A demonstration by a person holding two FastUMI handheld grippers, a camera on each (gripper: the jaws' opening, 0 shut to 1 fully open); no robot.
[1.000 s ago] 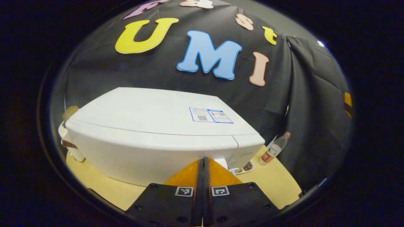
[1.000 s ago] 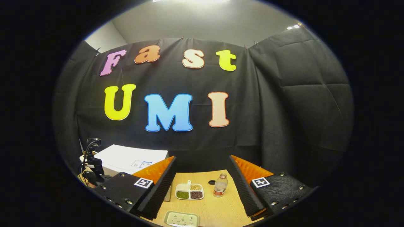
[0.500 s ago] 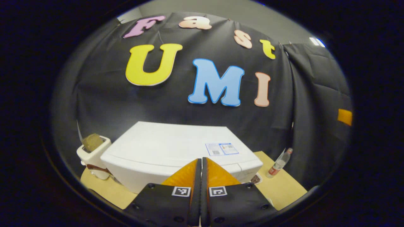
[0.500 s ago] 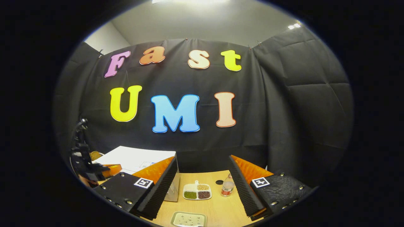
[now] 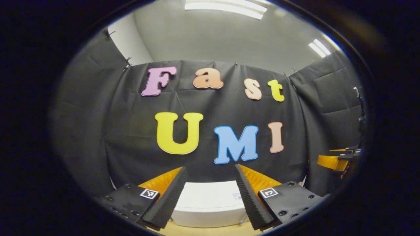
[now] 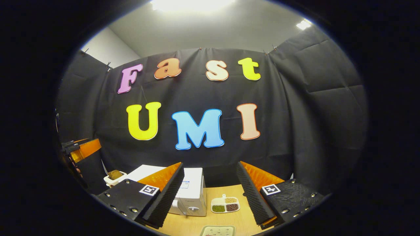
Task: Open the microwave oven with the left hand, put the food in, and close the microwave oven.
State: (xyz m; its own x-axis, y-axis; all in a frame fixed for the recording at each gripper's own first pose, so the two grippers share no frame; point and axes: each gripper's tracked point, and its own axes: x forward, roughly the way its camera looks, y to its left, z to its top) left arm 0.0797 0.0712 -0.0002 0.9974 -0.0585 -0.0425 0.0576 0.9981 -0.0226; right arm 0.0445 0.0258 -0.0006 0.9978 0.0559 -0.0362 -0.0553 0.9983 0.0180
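Plainly, the microwave oven [image 6: 192, 193] stands shut on the wooden tabletop [image 6: 197, 224], toward its left side and close to the back edge by the black cloth wall. In the right gripper view its white top and its front with a round knob face the camera, and a small label sits on the top. In the left gripper view the same white body [image 5: 208, 203] lies low and centred between that gripper's two fingers.

Just right of the oven, a white divided dish [image 6: 225, 204] holds three small heaps of food, tan, green and dark red-brown. Nearer the front edge of the tabletop, a pale rectangular plate [image 6: 218, 230] with small dark specks is partly cut off at the bottom. Left of the oven, toward the back left corner, a white toaster [image 6: 114, 178] has a brown slice standing up out of it.

The left gripper [image 5: 210, 193] is held above and in front of the oven, jaws wide apart and holding nothing. The right gripper [image 6: 210, 191] is likewise spread wide and empty, raised over the tabletop with the divided dish seen between its fingers. Each gripper also appears at the edge of the other's view.
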